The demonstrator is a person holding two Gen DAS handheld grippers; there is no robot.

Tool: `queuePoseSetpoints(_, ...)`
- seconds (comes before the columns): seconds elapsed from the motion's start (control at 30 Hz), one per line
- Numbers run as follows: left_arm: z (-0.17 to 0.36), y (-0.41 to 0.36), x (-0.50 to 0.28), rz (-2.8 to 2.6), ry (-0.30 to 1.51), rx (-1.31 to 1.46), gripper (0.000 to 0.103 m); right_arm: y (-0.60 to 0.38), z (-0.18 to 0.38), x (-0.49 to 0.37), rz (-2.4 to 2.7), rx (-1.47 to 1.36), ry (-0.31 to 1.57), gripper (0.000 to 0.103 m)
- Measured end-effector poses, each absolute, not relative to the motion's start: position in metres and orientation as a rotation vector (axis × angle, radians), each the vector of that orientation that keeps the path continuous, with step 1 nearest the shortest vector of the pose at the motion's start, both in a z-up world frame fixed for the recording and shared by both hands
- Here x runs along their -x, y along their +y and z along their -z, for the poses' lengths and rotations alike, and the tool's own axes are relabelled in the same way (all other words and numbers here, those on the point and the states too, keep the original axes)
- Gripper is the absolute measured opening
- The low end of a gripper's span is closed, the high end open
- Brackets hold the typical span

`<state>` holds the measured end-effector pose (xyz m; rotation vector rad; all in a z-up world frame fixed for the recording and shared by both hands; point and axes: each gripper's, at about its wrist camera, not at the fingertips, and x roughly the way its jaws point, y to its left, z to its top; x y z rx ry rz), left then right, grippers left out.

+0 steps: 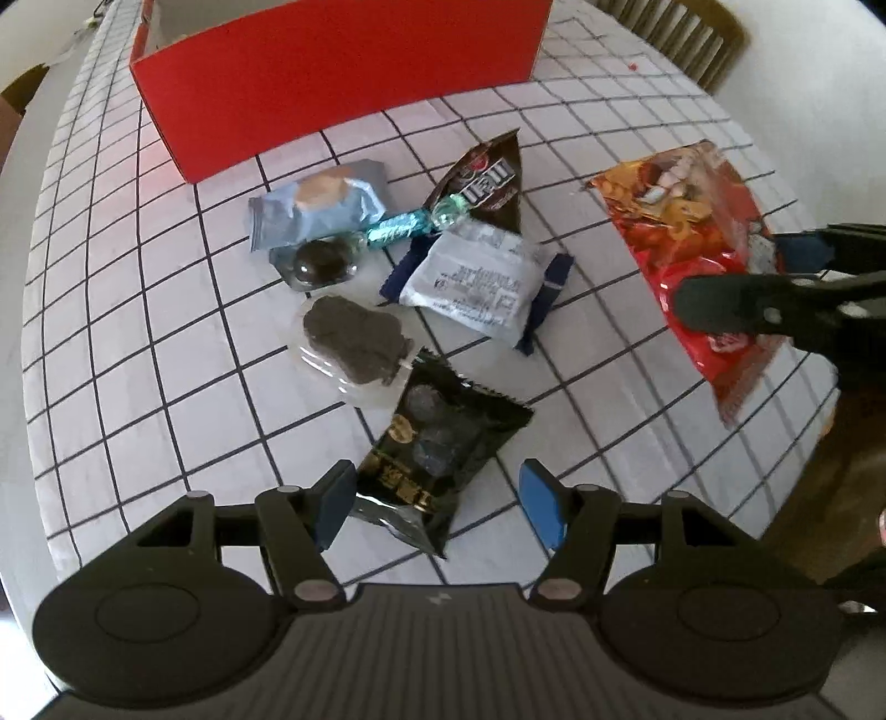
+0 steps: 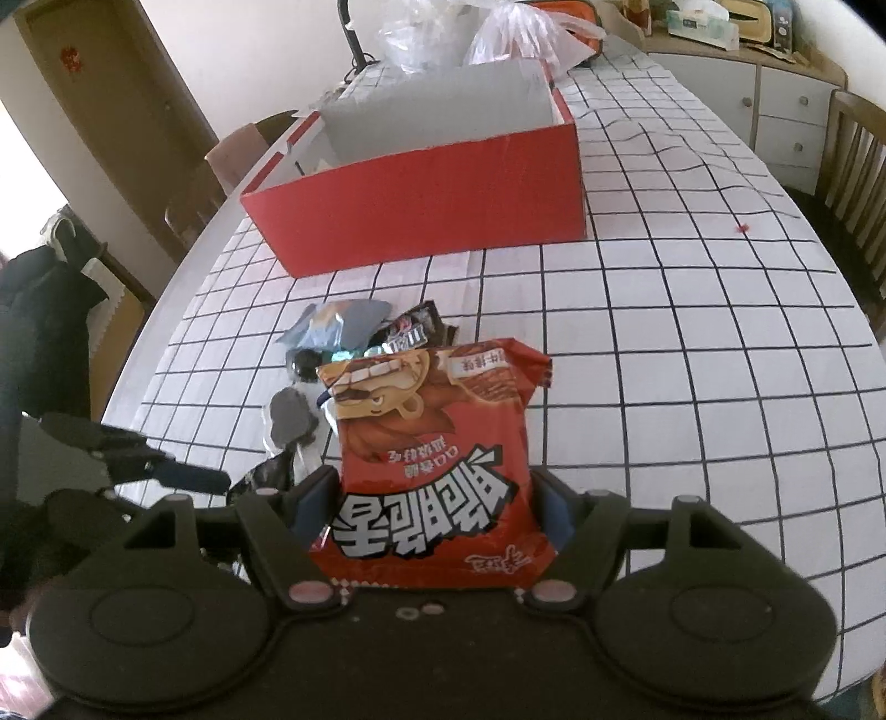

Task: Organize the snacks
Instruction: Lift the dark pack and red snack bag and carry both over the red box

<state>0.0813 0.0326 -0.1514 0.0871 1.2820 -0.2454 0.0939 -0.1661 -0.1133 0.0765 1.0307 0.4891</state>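
Right wrist view: red snack bag [image 2: 437, 476] clamped between right gripper [image 2: 432, 509] fingers.

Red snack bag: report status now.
Right gripper shut on red snack bag, lifted. Left gripper open over black packet. Red box ahead, unobstructed.

Grid-clothed table [image 2: 692, 343] — wooden chair [image 2: 853, 166], white cabinet [image 2: 775, 111] behind

This appears to be a home dining room: a long desk [image 2: 692, 332] under a grid-checked cloth, wooden slatted chairs [image 2: 855, 183] beside it, a white drawer cabinet [image 2: 775, 122], a wooden door [image 2: 111, 94], and what may be shopping bags [image 2: 526, 39] behind.
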Motion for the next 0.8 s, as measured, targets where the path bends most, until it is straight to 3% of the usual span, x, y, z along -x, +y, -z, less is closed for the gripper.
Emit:
queuePoseSetpoints(0.23, 0.162, 0.032, -0.087, 0.206, 1.279, -0.094, 0.063, -0.169, 0.113, -0.093, -0.475, -0.079, 1.029, 0.073)
queuePoseSetpoints(0.47, 0.163, 0.035, -0.083, 0.173, 1.278, -0.055, 0.041, -0.169, 0.114, -0.093, -0.469, -0.078, 1.03, 0.073)
queuePoseSetpoints(0.8, 0.158, 0.051, -0.072, 0.049, 1.242, 0.115, 0.034, -0.17, 0.114, -0.096, -0.434, -0.077, 1.023, 0.073)
